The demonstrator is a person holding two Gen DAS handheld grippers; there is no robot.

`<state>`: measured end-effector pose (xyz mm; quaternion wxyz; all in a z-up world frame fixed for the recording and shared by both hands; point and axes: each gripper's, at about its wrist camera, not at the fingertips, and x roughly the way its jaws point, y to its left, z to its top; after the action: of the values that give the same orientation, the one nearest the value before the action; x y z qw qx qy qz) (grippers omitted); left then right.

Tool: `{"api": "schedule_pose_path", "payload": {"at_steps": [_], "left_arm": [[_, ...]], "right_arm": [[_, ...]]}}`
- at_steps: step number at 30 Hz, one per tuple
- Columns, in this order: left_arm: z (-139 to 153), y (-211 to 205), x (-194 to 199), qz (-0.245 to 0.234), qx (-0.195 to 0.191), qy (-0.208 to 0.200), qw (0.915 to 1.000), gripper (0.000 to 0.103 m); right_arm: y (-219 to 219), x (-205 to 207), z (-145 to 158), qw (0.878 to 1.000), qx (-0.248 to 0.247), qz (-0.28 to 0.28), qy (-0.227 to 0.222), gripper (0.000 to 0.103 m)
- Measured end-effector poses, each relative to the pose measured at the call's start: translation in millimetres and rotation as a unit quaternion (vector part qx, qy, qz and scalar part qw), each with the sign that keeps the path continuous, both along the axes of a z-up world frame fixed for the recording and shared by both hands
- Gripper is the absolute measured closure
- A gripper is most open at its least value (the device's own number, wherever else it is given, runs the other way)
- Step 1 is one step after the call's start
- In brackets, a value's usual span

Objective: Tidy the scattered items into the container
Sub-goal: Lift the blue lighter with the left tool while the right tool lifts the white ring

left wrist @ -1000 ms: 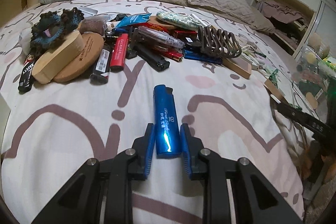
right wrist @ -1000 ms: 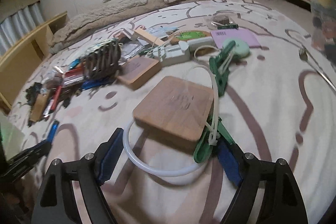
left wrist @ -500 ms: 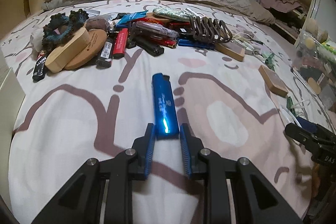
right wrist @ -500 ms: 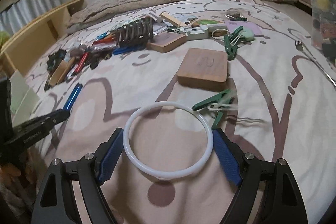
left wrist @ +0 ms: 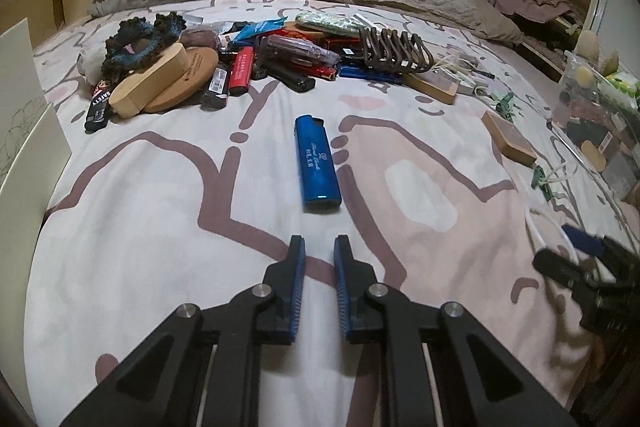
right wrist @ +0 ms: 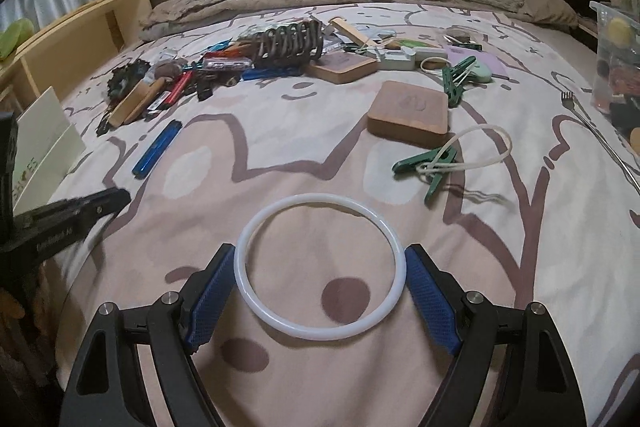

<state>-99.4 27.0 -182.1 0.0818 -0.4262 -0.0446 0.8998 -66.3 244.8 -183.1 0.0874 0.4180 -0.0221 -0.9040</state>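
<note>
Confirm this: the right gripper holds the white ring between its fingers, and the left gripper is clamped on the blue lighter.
Not quite. In the left wrist view the left gripper is empty; the blue lighter lies on the bed ahead of its fingertips. The right gripper does hold the white ring.

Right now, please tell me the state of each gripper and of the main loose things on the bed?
left gripper: slightly open, holding nothing
blue lighter: lying flat on the bed, ahead of the left fingers, untouched
right gripper: open wide, spanning the ring
white ring: held between the right fingers
green clothespin: lying on the bed, cord looped through it
</note>
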Motion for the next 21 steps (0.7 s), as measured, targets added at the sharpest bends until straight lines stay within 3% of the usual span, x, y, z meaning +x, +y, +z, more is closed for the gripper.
{"api": "schedule_pose_path", "payload": {"at_steps": [2,4,6,21], "left_arm": [[2,-4,-7,0.010,0.009,-0.004,0.9999,0.083],[2,-5,-16,0.009,0.029,-0.014,0.9995,0.064],[3,-3,-24,0.004,0.035,-0.020,0.9992,0.054],[-3,18,-74,0.003,-0.014,-0.037,0.9992,0.048]], "right_arm": [[-2,3,-2,1.000,0.003,0.002,0.000,0.019],[-3,6,-3,1.000,0.004,0.003,0.000,0.019],[-4,9,-3,1.000,0.004,0.004,0.000,0.019],[-3,16,-7,1.000,-0.002,0.006,0.011,0.019]]}}
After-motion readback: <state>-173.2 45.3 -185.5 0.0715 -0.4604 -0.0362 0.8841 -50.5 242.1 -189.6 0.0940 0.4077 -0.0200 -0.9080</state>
